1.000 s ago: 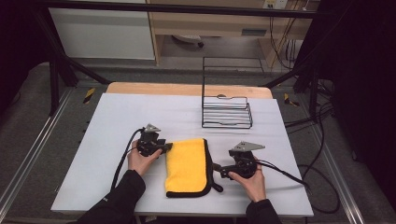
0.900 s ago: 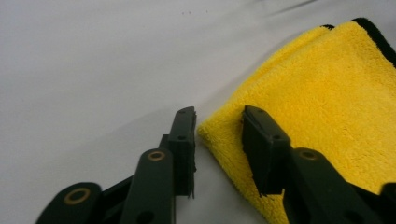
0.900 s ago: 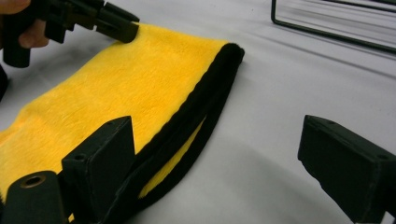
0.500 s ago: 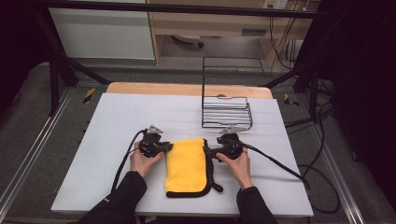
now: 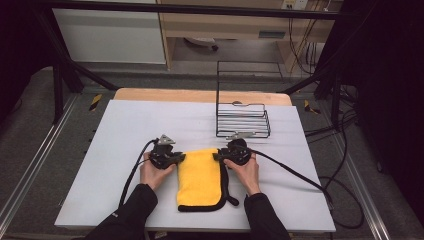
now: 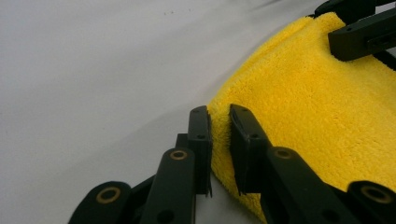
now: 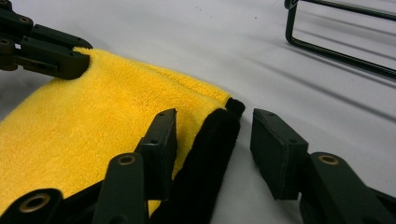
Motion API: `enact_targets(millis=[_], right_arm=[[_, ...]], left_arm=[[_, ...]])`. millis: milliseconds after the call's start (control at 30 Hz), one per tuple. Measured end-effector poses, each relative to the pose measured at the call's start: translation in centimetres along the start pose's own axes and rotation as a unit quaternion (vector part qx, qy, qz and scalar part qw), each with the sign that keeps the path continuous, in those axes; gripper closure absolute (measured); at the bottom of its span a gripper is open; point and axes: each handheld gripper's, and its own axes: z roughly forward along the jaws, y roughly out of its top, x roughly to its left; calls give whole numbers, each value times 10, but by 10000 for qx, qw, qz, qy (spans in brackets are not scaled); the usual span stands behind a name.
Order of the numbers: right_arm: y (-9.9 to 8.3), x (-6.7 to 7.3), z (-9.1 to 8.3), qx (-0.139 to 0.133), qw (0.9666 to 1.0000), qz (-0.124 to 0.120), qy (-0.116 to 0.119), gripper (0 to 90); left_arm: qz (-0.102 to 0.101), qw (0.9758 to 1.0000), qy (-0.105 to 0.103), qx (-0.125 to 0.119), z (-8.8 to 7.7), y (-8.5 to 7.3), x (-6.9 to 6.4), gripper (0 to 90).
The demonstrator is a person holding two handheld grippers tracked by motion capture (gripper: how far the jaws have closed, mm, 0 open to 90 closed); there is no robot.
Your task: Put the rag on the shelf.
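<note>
A folded yellow towel (image 5: 200, 177) with a black hem lies on the white table (image 5: 125, 130) near its front edge. My left gripper (image 5: 181, 157) is at the towel's far left corner. In the left gripper view its jaws have just been closing, and this gripper (image 6: 219, 135) now pinches the yellow edge (image 6: 317, 116). My right gripper (image 5: 218, 156) is at the far right corner. In the right gripper view its jaws have just been closing, and the gripper (image 7: 215, 140) straddles the black hem and the towel (image 7: 93, 121), with the right pad still off the cloth.
A black wire rack (image 5: 243, 120) stands on the table just behind the right gripper, and its lower bars (image 7: 336, 46) cross the right gripper view. Cables (image 5: 295, 172) trail from both grippers across the table. Bare white surface spreads to the left.
The right hand has moved from the towel's near right side up to its far right corner, and its jaws have narrowed around the hem. The left hand has stayed put.
</note>
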Motion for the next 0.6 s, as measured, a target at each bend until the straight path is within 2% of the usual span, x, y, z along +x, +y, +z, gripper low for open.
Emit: enact_targets(millis=[100, 267, 400, 600], right_arm=[[0, 1, 0, 58, 9999, 81, 117, 623], [1, 1, 0, 149, 9995, 208, 185, 701], [2, 0, 0, 195, 9992, 254, 259, 767], [3, 0, -2, 167, 9991, 292, 246, 809]], left_arm=[[-12, 10000, -25, 0, 0, 0, 1, 785], [35, 10000, -15, 5, 0, 1, 1, 785], [-31, 10000, -43, 3, 0, 1, 1, 789], [-112, 9999, -122, -12, -1, 1, 3, 818]])
